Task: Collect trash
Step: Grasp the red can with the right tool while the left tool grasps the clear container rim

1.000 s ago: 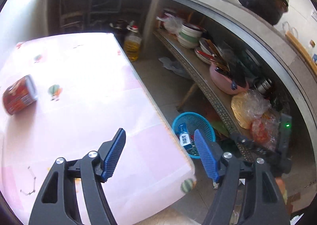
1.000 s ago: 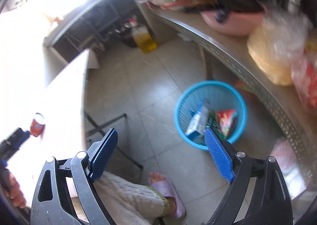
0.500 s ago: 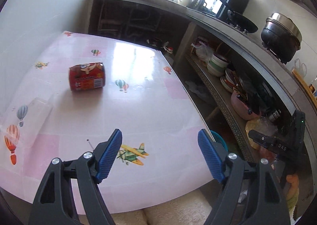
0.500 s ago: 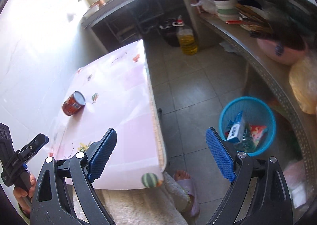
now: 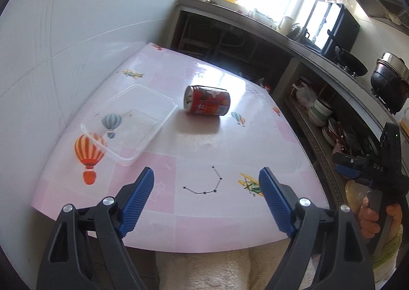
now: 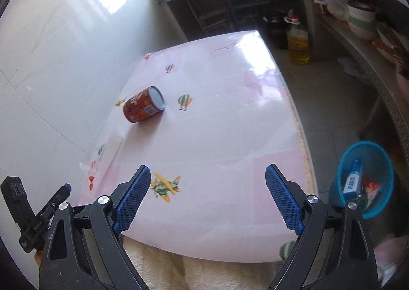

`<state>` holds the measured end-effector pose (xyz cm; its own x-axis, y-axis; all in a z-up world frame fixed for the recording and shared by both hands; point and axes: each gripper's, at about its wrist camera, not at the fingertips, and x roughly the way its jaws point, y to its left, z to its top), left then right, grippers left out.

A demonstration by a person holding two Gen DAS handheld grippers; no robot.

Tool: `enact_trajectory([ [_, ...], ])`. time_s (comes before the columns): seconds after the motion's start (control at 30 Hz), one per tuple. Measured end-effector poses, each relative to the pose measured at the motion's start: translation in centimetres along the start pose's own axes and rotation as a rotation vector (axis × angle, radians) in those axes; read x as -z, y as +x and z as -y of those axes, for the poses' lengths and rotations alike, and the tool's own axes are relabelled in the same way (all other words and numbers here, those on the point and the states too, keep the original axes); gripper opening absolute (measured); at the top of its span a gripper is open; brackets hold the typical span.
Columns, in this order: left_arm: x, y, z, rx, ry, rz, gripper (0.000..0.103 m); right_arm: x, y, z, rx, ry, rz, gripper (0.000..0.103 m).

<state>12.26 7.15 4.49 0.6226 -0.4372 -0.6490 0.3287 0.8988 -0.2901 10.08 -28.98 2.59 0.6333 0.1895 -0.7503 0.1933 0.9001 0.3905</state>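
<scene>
A red drink can [image 5: 207, 100] lies on its side near the middle of the pink table [image 5: 194, 152]; it also shows in the right wrist view [image 6: 143, 104]. A clear plastic tray [image 5: 129, 122] lies left of it by the wall. My left gripper [image 5: 207, 187] is open and empty above the table's near edge. My right gripper [image 6: 207, 187] is open and empty, also above the near edge. A blue mesh bin [image 6: 364, 178] with wrappers in it stands on the floor right of the table.
White tiled wall [image 5: 64, 47] borders the table on the left. A metal shelf [image 5: 317, 136] with bowls and dishes runs along the right. An oil bottle [image 6: 297, 46] stands on the floor beyond the table. A cream fleece-covered lap [image 5: 204, 269] lies below the near edge.
Both grippers swung left from the bin and floor to face the table. The can and clear tray came into fuller view. Both stayed open and empty.
</scene>
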Motion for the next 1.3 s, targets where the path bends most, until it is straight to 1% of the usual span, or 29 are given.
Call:
enact_trajectory([
  [0.1, 0.1, -0.4, -2.2, -0.047, -0.014, 0.022, 0.082, -0.5, 1.9, -2.4, -0.051, -0.032, -0.036, 0.087],
  [0.17, -0.1, -0.6, -3.7, -0.082, -0.036, 0.039, 0.082, -0.7, 2.9, -3.6, -0.068, -0.041, -0.059, 0.087],
  [0.27, -0.4, -0.4, -6.0, -0.118, -0.097, 0.053, 0.082, -0.9, 4.0, -5.2, -0.082, -0.065, -0.077, 0.087],
  [0.33, -0.6, 0.1, -7.4, -0.134, -0.129, 0.053, 0.082, -1.2, 4.6, -6.2, -0.082, -0.088, -0.083, 0.087],
  [0.4, -0.8, 0.7, -8.3, -0.167, -0.140, 0.053, 0.082, -2.0, 5.3, -7.2, -0.080, -0.122, -0.077, 0.087],
  [0.5, -1.4, 1.4, -9.5, -0.196, -0.163, 0.060, 0.082, -4.1, 7.1, -8.7, -0.058, -0.169, -0.075, 0.087],
  [0.57, -1.7, 1.9, -10.3, -0.198, -0.189, 0.060, 0.082, -5.5, 8.0, -10.2, -0.034, -0.258, -0.050, 0.087],
  [0.63, -2.1, 2.6, -10.9, -0.210, -0.205, 0.055, 0.079, -6.7, 8.8, -12.1, -0.016, -0.398, -0.005, 0.087],
  [0.67, -2.3, 3.0, -11.2, -0.213, -0.212, 0.048, 0.078, -7.1, 9.5, -13.4, -0.001, -0.512, 0.018, 0.087],
  [0.7, -2.5, 3.4, -11.5, -0.214, -0.220, 0.038, 0.077, -7.2, 10.1, -14.7, 0.025, -0.625, 0.059, 0.089],
  [0.73, -2.6, 3.8, -11.9, -0.213, -0.230, 0.026, 0.076, -7.0, 10.8, -15.8, 0.052, -0.743, 0.099, 0.093],
  [0.77, -2.7, 4.2, -12.2, -0.207, -0.242, 0.016, 0.075, -6.5, 12.0, -17.1, 0.100, -0.880, 0.121, 0.093],
  [0.8, -2.9, 4.5, -12.5, -0.203, -0.253, 0.008, 0.073, -6.0, 13.1, -18.1, 0.146, -0.992, 0.124, 0.093],
  [0.87, -2.9, 4.9, -13.1, -0.201, -0.274, 0.000, 0.072, -4.8, 15.5, -19.8, 0.185, -1.190, 0.104, 0.093],
  [0.93, -2.9, 5.1, -13.4, -0.206, -0.285, -0.004, 0.069, -4.1, 17.6, -20.7, 0.202, -1.311, 0.076, 0.093],
  [1.0, -3.1, 5.4, -13.9, -0.213, -0.291, -0.012, 0.067, -4.0, 19.9, -21.5, 0.223, -1.387, 0.027, 0.093],
  [1.07, -3.2, 5.6, -13.9, -0.225, -0.288, -0.009, 0.066, -4.1, 21.9, -21.8, 0.232, -1.434, -0.030, 0.093],
  [1.13, -3.7, 5.7, -14.0, -0.251, -0.268, -0.001, 0.066, -4.3, 23.3, -22.0, 0.250, -1.468, -0.067, 0.093],
  [1.23, -5.0, 6.0, -14.0, -0.269, -0.229, 0.014, 0.066, -5.1, 24.7, -21.9, 0.244, -1.460, -0.131, 0.092],
  [1.3, -6.1, 6.8, -14.0, -0.293, -0.197, 0.008, 0.066, -5.7, 25.1, -21.6, 0.240, -1.434, -0.165, 0.088],
])
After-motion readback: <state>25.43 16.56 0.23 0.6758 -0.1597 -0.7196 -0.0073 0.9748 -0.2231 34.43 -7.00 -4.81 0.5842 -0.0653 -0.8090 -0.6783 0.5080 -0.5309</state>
